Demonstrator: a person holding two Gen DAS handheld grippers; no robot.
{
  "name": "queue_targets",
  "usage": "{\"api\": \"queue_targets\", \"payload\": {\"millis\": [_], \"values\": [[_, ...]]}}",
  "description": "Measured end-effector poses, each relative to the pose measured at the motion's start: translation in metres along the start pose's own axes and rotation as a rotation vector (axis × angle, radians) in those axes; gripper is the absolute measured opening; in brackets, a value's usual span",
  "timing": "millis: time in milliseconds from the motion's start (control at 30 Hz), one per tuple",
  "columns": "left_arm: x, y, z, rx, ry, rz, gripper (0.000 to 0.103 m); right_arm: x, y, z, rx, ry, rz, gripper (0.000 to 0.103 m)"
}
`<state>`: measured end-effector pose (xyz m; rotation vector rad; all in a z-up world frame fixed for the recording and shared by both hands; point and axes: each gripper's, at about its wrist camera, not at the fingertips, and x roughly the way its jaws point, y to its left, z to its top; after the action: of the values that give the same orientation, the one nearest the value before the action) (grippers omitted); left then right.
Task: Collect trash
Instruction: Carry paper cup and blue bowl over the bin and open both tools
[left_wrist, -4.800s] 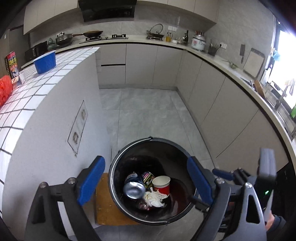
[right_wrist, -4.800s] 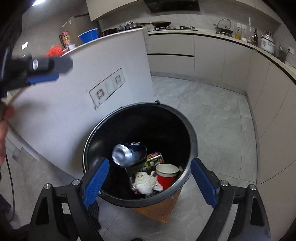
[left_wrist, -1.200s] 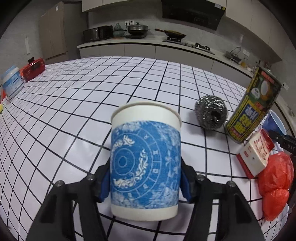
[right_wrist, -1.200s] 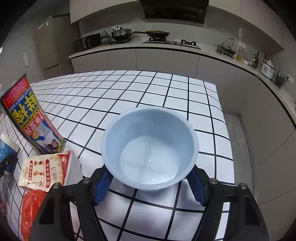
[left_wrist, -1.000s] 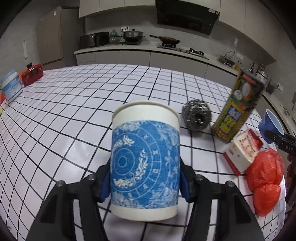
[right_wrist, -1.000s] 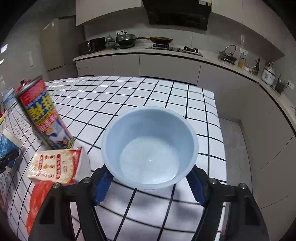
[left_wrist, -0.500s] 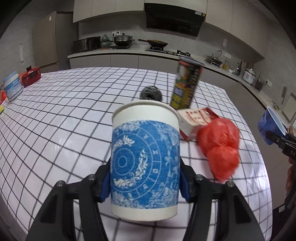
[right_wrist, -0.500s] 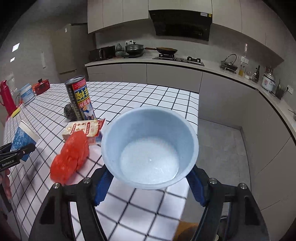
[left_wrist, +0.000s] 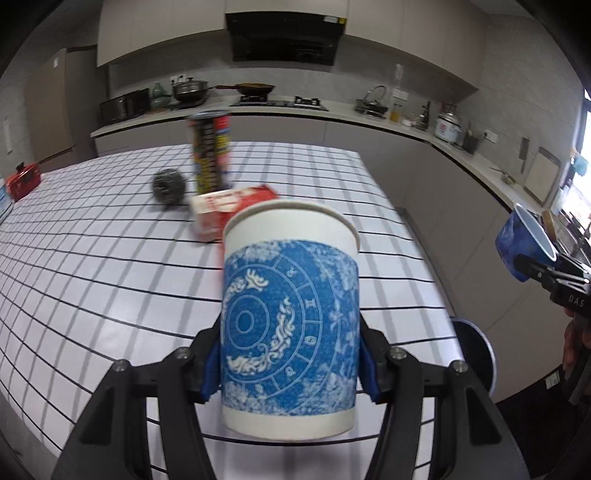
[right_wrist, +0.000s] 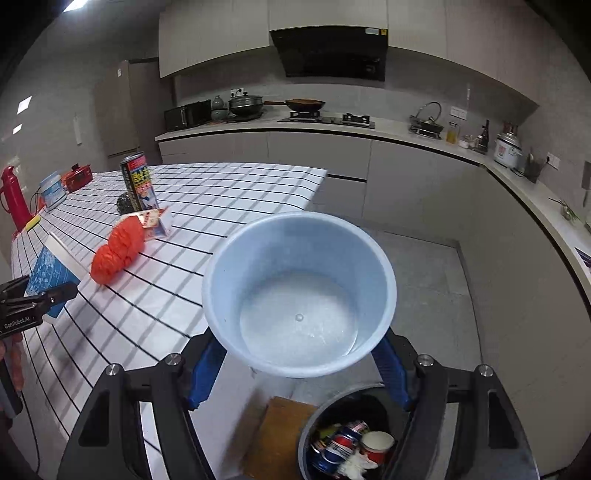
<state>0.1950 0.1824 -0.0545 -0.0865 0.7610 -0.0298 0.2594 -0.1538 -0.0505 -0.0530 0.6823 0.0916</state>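
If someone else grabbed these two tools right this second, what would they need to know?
Left gripper: shut on an upright patterned cup, over the counter's end.
Right gripper: shut on a blue cup, above the floor near the bin.
Done: the bin already holds cans, a red cup and paper.
Left: drop both cups in. On the counter remain a tall can, carton, orange bag and scourer.

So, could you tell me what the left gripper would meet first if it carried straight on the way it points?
Probably the red-and-white carton on the counter, just beyond the cup the left gripper holds; depth is unclear.
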Motion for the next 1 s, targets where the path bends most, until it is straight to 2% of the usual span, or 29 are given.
{"api": "queue_targets", "payload": {"millis": [267,467,667,1000], "values": [[0.007,-0.112,-0.010,0.078,0.006,-0.133,0.060,-0.042,-0.075,-0.052,0.021,0.016,-0.049,0.075],[0.028,-0.183,-0.036,0.086,0.070,-0.216,0.059,-0.056,-0.121,-0.092,0.030,0.032,-0.048,0.075],[0.042,-0.229,-0.060,0.108,0.115,-0.223,0.059,-0.055,-0.148,-0.124,-0.007,0.069,-0.016,0.075],[0.048,-0.268,-0.086,0.122,0.129,-0.202,0.059,-0.049,-0.181,-0.157,-0.028,0.094,0.037,0.075]]}}
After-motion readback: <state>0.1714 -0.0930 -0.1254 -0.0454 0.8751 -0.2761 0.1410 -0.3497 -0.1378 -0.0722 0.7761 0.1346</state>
